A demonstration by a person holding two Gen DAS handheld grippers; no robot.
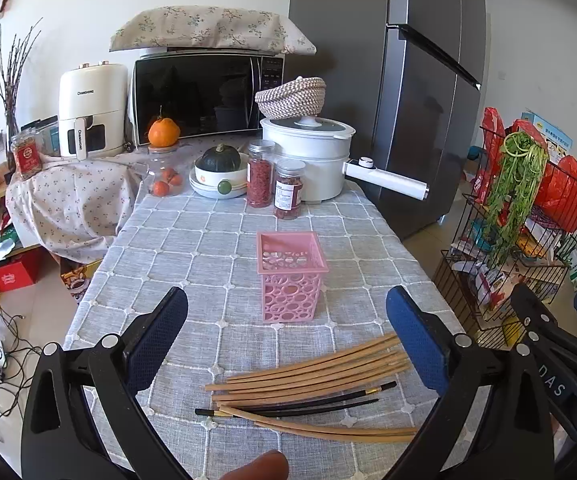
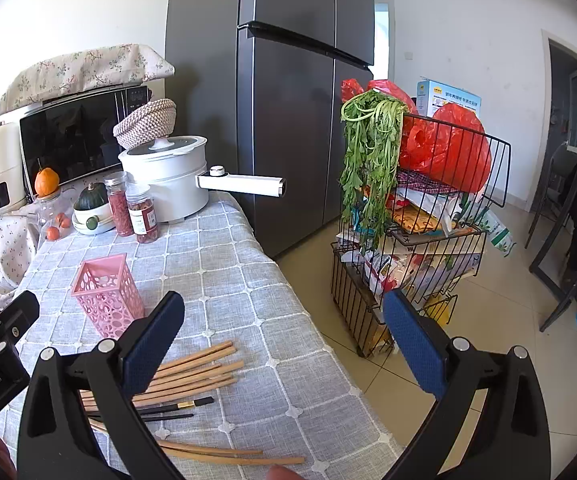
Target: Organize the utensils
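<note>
Zero chopsticks sorted so far, as far as I can see. The pink basket (image 1: 291, 276) stands upright on the checked surface (image 1: 192, 248) with nothing in it, and the whole job is ahead of me.

Going left to right: my left claw (image 1: 287, 338) is spread wide with nothing in it, angled down over the near end of the surface. The basket sits just beyond it, roughly centred between the two blue pads. Closer to me, the wooden chopsticks (image 1: 312, 372) lie flat in a loose fan, with a black pair (image 1: 308, 400) among them and two more wooden ones nearest the edge. They sit a bit right of centre, reaching under the right-hand pad.

My right claw (image 2: 283, 338) is also wide open and empty. It points past the surface's right edge, so the pile lies under its left pad.

Guessing every stick needs to go into the basket.
</note>
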